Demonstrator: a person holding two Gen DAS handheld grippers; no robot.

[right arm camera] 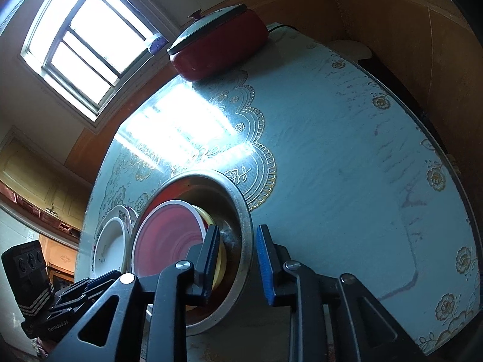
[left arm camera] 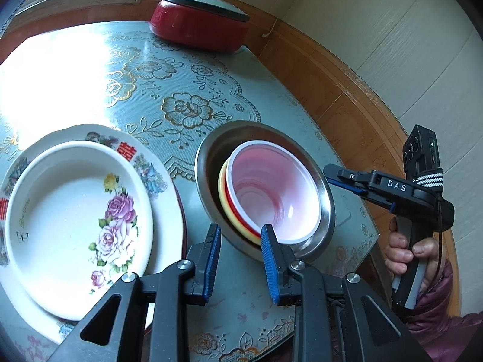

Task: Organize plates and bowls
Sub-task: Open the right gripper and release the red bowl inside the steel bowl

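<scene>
A steel bowl [left arm camera: 323, 208] stands on the table and holds a stack of bowls: a red-and-white one [left arm camera: 268, 193] on top, a yellow one [left arm camera: 223, 193] under it. To its left, a flowered white plate [left arm camera: 75, 223] lies on a larger patterned plate [left arm camera: 151, 175]. My left gripper [left arm camera: 240, 261] is open and empty, just before the steel bowl's near rim. My right gripper [right arm camera: 238, 259] is open, its fingers straddling the steel bowl's rim [right arm camera: 246, 235], not closed on it. It also shows in the left wrist view [left arm camera: 347, 181], right of the bowl.
A red lidded pot [left arm camera: 199, 21] stands at the table's far edge near the wood-panelled wall. The blue flowered tablecloth [right arm camera: 347, 163] covers the round table. The table's edge runs close on the right. A window [right arm camera: 84, 39] is behind.
</scene>
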